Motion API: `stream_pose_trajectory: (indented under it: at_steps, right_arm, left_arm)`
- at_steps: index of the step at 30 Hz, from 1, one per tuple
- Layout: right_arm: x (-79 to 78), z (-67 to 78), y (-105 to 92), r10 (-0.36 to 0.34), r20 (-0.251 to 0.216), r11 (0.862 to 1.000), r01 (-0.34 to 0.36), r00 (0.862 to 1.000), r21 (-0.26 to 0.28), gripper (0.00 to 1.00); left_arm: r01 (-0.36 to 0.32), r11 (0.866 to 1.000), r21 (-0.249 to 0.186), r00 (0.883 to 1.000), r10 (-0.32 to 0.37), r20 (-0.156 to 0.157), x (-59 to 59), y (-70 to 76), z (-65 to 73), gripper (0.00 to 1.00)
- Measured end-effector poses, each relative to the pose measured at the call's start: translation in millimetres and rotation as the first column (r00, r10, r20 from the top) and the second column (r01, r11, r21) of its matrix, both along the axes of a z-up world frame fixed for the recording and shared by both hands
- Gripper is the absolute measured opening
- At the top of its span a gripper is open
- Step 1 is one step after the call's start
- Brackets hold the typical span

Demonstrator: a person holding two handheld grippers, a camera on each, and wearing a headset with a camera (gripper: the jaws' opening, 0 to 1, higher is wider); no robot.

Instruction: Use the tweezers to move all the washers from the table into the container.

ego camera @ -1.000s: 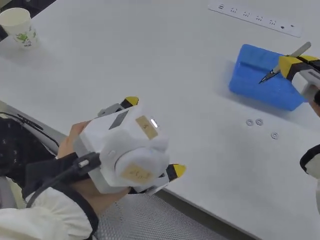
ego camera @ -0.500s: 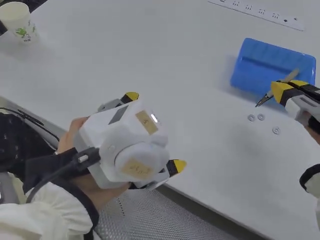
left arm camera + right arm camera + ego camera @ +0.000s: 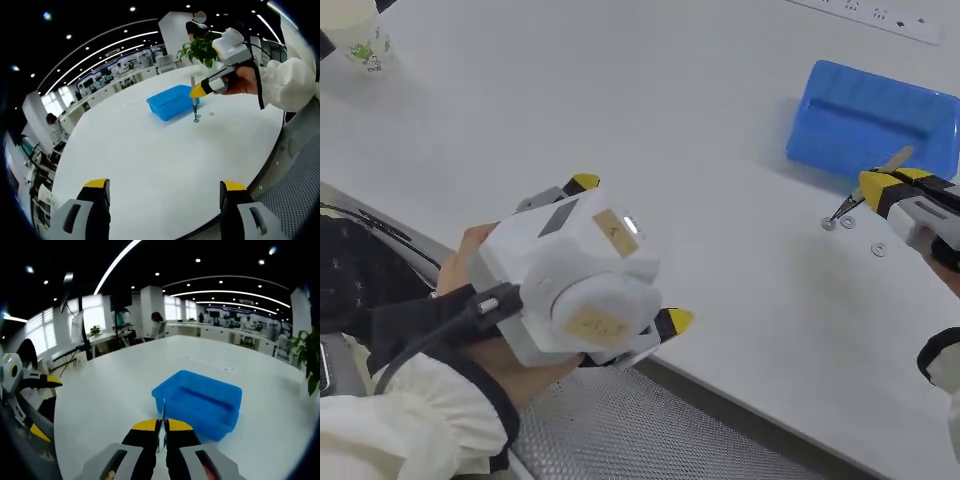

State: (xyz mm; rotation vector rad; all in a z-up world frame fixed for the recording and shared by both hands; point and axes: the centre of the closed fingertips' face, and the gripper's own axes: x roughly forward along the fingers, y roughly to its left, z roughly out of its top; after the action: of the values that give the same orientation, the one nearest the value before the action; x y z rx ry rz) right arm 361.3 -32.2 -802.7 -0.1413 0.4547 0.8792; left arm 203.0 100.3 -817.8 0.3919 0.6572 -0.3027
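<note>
Since a second ago the tweezers (image 3: 844, 208) have come off the blue container (image 3: 875, 118) and down to the table (image 3: 650, 110).

Head view: the right gripper (image 3: 876, 188) is clamped on the tweezers at the right edge. Their long axis runs from upper right to lower left, and the tip is at the nearest of three washers (image 3: 828, 224), which lie on the table just in front of the container. Whether the tip grips a washer is too small to tell. The left gripper (image 3: 629, 251) is near the table's front edge, well apart from the washers, with its jaws spread wide and nothing between them. A paper cup (image 3: 360, 42) stands at the far left and a power strip (image 3: 885, 12) lies beyond the container.

Left gripper view: its own jaws (image 3: 165, 200) stand wide apart and bare. Across the table the right gripper (image 3: 205, 89) holds the tweezers (image 3: 193, 100) nearly upright, tip down on a washer beside the container (image 3: 172, 101).

Right gripper view: the jaws (image 3: 161, 429) are pinched together on the tweezers (image 3: 163, 412), which point straight ahead toward the container (image 3: 200, 402). The left gripper (image 3: 25, 390) shows at the left edge.
</note>
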Motion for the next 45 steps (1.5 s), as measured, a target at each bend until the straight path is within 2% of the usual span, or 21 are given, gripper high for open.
stream_pose_trajectory:
  at_steps: [8,14,21,27,31,38,43,45]
  right_arm:
    - [-4.5,-0.6,-1.4,0.008,0.001,1.000,-0.008,1.000,-0.012,0.02]
    - [-10.0,-1.5,-1.5,0.012,0.027,1.000,-0.012,1.000,-0.017,0.01]
    - [-11.1,-2.5,-2.8,0.037,0.059,0.997,-0.033,0.998,-0.070,0.00]
    - [-4.7,-2.1,-5.7,0.004,-0.018,0.999,-0.004,1.000,-0.033,0.00]
    - [-0.4,-2.3,-5.1,0.003,-0.034,1.000,-0.004,0.999,-0.030,0.00]
    - [-3.5,-2.1,-2.2,0.016,-0.030,0.999,-0.017,0.999,-0.034,0.00]
    - [-3.1,-1.0,-2.0,-0.007,-0.036,1.000,0.006,0.999,-0.011,0.01]
    - [-2.7,-3.0,-2.5,-0.010,-0.035,1.000,0.009,0.999,-0.022,0.01]
  left_arm:
    - [0.002,1.000,0.001,1.000,-0.002,-0.004,-0.3,-0.6,-0.6,0.93]
    - [0.001,1.000,0.002,1.000,-0.001,-0.005,-0.6,-0.4,-0.6,0.93]
    - [0.001,1.000,0.005,1.000,-0.001,-0.006,-0.8,-0.1,-0.7,0.93]
    - [0.002,1.000,0.006,1.000,-0.002,-0.006,-0.7,0.2,-0.7,0.93]
    - [0.002,1.000,0.006,1.000,-0.002,-0.006,-0.7,0.3,-0.6,0.93]
    - [0.000,1.000,0.007,1.000,0.000,-0.005,-0.4,0.9,-0.7,0.93]
    - [0.001,1.000,0.010,1.000,0.000,-0.004,-0.4,1.1,-0.7,0.93]
    - [-0.001,1.000,0.012,1.000,0.001,-0.005,-0.3,1.6,-0.9,0.93]
